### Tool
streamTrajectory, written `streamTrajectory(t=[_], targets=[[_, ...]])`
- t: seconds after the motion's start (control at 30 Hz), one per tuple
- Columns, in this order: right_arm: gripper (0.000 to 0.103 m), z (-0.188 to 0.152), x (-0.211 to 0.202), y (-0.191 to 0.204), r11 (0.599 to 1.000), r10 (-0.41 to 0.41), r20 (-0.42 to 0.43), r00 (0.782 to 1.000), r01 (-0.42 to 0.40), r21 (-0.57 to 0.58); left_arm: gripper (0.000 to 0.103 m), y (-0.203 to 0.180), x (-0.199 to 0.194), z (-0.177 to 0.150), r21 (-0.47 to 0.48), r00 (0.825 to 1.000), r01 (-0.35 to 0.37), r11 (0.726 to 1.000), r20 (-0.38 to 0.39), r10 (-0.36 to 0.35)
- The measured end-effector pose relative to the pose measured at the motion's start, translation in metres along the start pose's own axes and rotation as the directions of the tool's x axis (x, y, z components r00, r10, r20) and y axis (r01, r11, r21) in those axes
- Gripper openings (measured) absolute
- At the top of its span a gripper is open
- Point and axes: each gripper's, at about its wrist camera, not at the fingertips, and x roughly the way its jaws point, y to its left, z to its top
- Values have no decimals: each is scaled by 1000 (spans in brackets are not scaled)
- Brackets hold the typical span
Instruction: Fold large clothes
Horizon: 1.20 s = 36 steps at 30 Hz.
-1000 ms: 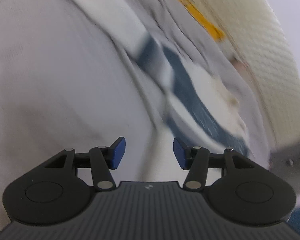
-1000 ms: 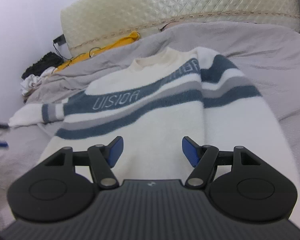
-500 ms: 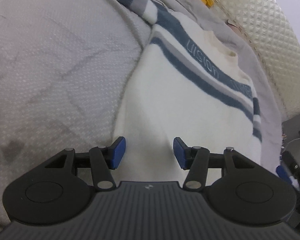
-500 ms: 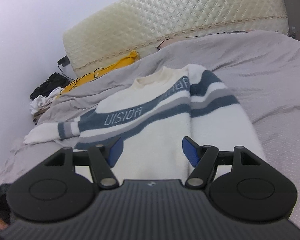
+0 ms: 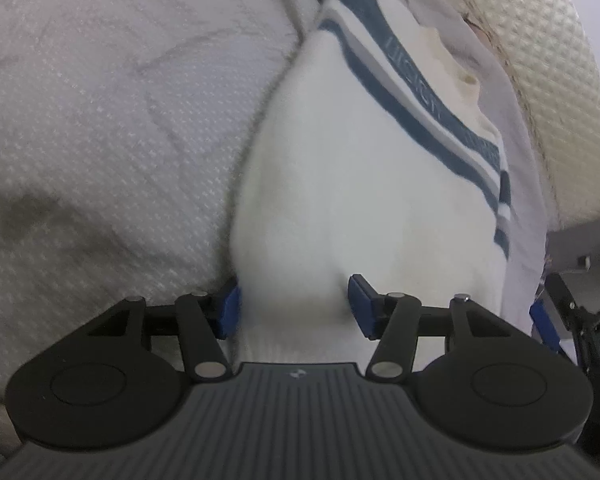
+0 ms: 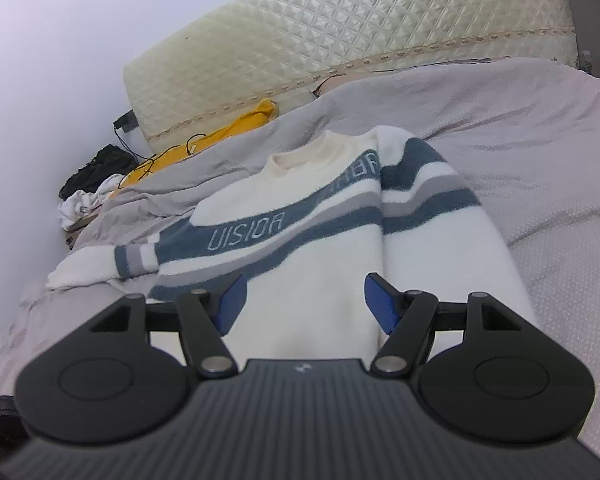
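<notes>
A white sweater point(image 6: 320, 280) with blue and grey stripes and blue lettering lies flat on the bed, collar toward the headboard. One sleeve is folded over its body; the other sleeve point(image 6: 100, 264) stretches out to the left. My left gripper point(image 5: 294, 308) is low at the sweater's point(image 5: 340, 200) bottom corner. Its jaws are closing, with the white hem between them, and the pads do not clearly pinch it. My right gripper point(image 6: 304, 300) hovers open over the sweater's lower part and holds nothing.
A grey textured sheet point(image 6: 540, 160) covers the bed. A quilted cream headboard point(image 6: 340, 40) stands at the far end. A yellow item with a dark cord point(image 6: 220, 136) and a pile of dark and white clothes point(image 6: 96, 164) lie at the far left.
My left gripper has swung from the bare sheet down to the sweater's bottom corner, and its jaws have narrowed a little. My right gripper has lifted slightly and stayed open.
</notes>
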Motion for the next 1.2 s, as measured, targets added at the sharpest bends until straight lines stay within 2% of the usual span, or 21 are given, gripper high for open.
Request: streamTrajectory(t=[0.03,0.07,0.13,0.23,0.33,0.47,0.53,0.6,0.73,0.8,0.83,0.87,0.97,1.1,1.2], targets=[[68,0,0,-1,1000,-1,-2,1000,1,1,37,-2,-2,1,12,1000,1,1000,-11,-1],[68,0,0,-1,1000,-2,-4,1000,2,3,25,-4,-2,2,17,1000,3,1000,-21,-3],[68,0,-1,-2,1000,-3,-6,1000,3,9,17,-7,-7,5,38,1000,13,999,-28,-12],[68,1,-2,-2,1000,10,-13,1000,-10,23,15,-13,-23,11,73,1000,18,997,-11,-17],[68,0,-4,1,1000,-10,-21,1000,10,1,14,-18,-43,19,92,999,-28,995,49,23],[68,1,-5,0,1000,-20,-24,1000,20,-3,13,-21,-53,30,138,991,-118,983,75,109],[68,2,-5,-1,1000,-22,-23,999,22,0,13,-24,-50,32,197,980,-187,962,102,170],[68,3,-4,-3,1000,-29,-24,999,29,3,13,-24,-39,31,225,974,-223,949,96,207],[68,2,-4,-9,999,-49,-30,998,49,3,18,-19,-33,28,237,974,-224,945,84,209],[68,1,-6,-12,998,-60,-31,998,60,6,35,-17,-36,28,214,977,-211,954,90,196],[68,1,-7,-13,998,-65,-31,997,65,8,52,-16,-40,28,201,977,-203,958,97,187],[68,1,-7,-15,998,-69,-30,997,69,11,62,-17,-46,28,195,976,-204,959,118,183],[68,3,-11,-20,996,-85,-28,996,86,28,66,-27,-63,28,222,967,-216,951,181,177],[68,5,-19,-25,992,-123,-21,992,124,34,67,-57,-82,22,302,961,-191,934,251,115],[68,4,-27,-28,987,-155,-15,988,155,33,67,-92,-86,17,410,954,-175,895,295,51]])
